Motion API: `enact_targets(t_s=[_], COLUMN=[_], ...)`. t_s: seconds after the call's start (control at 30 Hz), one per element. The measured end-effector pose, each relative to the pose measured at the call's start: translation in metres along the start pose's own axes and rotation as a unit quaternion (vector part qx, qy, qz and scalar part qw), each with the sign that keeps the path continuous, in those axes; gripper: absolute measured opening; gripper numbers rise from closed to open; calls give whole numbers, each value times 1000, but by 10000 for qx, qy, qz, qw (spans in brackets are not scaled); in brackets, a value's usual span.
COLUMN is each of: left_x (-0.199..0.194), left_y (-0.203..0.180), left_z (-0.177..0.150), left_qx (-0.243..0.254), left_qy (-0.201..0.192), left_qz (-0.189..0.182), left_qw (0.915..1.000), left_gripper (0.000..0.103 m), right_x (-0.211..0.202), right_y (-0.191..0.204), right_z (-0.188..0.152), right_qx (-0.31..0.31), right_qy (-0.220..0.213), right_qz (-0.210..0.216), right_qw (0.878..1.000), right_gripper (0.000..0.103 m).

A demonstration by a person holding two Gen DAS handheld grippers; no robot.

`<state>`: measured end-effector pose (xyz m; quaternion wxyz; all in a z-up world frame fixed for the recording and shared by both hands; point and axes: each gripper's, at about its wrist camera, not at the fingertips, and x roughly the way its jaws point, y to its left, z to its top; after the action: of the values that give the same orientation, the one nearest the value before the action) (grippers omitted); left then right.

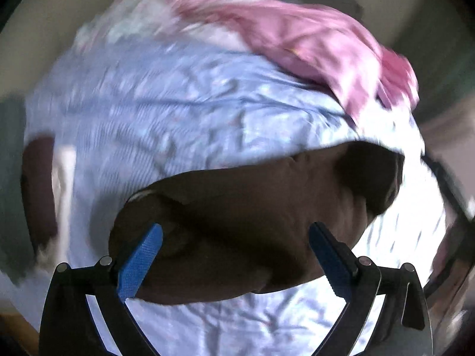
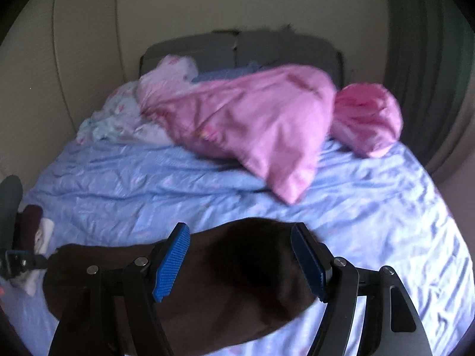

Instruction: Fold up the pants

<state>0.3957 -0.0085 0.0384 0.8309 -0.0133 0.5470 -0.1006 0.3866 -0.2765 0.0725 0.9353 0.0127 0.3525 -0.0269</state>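
Both tongs, left gripper (image 1: 236, 255) & right gripper (image 2: 240, 259), gape wide w/ nothing held over the brown pants (image 1: 237, 207) lying bunched on the blue bedsheet (image 2: 371, 207), so a sloppy pinch could grab sheet too.

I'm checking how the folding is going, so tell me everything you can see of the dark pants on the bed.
The pants are dark brown, a soft matte cloth, lying in a compact rumpled bundle on the light blue bedsheet near the bed's front edge. No waistband, pockets or legs can be made out. Both the left gripper and right gripper are open around them, not pinching.
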Motion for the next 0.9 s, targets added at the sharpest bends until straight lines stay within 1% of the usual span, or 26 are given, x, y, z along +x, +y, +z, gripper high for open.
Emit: enact_targets(t_s=[0.07,0.13,0.23,0.3,0.37,0.43,0.5,0.57,0.63,0.7,0.73,0.77,0.8,0.9], left_x=[9,21,44,59,73,84,95,102,104,105,105,105,107,113], left_y=[-24,-40,-59,-67,-70,-69,-66,-62,-60,-59,-60,-60,-61,-66], left_z=[-10,-18,-29,-33,-35,-39,-40,-39,-38,-37,-38,-39,-40,-43], left_qx=[512,805,1109,1208,1256,1253,1164,1055,1020,1041,1071,1104,1147,1260], left_qy=[-56,-79,-151,-195,-235,-241,-209,-215,-241,-267,-290,-310,-319,-298], left_qz=[76,101,166,268,342,366,339,278,273,285,310,335,369,497], left_qw=[9986,9967,9936,9921,9912,9912,9924,9938,9941,9938,9933,9928,9922,9903], left_gripper=[100,100,97,94,91,88,88,88,88,88,88,88,88,88], right_x=[-6,-6,0,7,15,22,27,33,47,64,75,86,94,122], right_y=[-24,-47,-81,-95,-100,-100,-93,-82,-69,-63,-63,-66,-72,-97], right_z=[-5,-11,-24,-34,-41,-46,-47,-44,-40,-37,-36,-34,-33,-33], right_qx=[142,328,581,576,423,250,62,-214,-521,-643,-694,-661,-569,-34], right_qy=[-106,-83,26,109,187,256,277,245,360,538,618,680,700,890], right_qz=[-93,-136,-52,40,160,220,323,442,599,455,308,91,-25,-206], right_qw=[9998,9993,9983,9983,9988,9991,9991,9985,9962,9954,9952,9955,9959,9958], right_gripper=[72,72,71,71,70,67,63,63,63,54,53,52,51,51])
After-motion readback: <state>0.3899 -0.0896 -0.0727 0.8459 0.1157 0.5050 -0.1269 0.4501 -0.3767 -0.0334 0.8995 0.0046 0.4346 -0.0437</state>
